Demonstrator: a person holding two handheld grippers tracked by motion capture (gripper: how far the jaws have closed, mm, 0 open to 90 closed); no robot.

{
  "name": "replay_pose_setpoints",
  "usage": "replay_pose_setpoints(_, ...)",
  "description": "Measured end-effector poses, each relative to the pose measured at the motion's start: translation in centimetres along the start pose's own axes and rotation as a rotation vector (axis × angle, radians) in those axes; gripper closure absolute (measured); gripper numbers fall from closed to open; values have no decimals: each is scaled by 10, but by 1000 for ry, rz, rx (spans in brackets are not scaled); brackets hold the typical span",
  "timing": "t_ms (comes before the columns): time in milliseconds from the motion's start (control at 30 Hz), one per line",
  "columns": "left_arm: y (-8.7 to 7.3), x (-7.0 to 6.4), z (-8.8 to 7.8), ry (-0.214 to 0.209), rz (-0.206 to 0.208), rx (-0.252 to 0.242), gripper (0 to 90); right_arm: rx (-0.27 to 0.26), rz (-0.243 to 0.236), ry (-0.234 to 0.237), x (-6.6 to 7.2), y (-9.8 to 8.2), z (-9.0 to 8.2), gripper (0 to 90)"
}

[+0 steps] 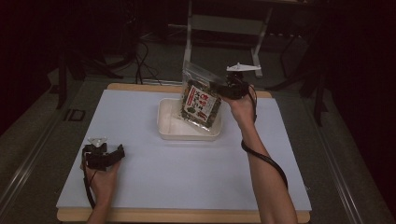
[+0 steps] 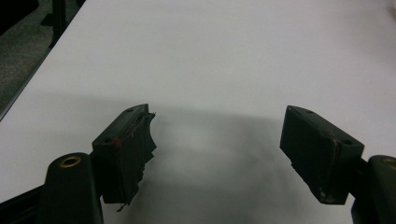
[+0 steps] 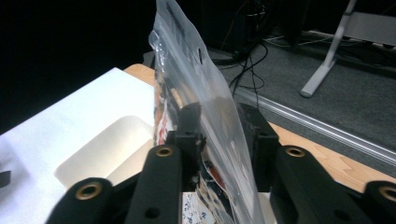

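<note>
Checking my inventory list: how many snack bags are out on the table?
1. The snack bag stands tilted in the white tray at the table's far side, between the right tool's jaws. Another lying flat behind it could be hidden.

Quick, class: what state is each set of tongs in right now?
Left tongs: open, holding nothing.
Right tongs: either side of the clear printed plastic snack bag; grip cannot be told.

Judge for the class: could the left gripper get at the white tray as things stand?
Probably yes: the left gripper stands open and empty, with bare table between it and the white tray.
</note>
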State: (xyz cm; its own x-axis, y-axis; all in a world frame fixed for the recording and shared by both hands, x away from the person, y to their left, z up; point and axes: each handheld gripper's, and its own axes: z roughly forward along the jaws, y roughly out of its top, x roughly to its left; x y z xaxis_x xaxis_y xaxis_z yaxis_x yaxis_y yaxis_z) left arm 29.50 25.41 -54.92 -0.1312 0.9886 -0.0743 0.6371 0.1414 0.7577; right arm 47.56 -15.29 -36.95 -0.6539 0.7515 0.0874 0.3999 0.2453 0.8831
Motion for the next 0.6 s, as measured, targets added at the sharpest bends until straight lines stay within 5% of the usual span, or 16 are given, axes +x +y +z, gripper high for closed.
replay_pose_setpoints(233, 0, 1, 0, -4, -6, -1, 252, -11, 3, -31, -3, -2, 0, 444)
replay_pose_setpoints(600, 0, 0, 0, -4, -6, -2, 252, -42, 29, -63, -13, 2, -13, 295)
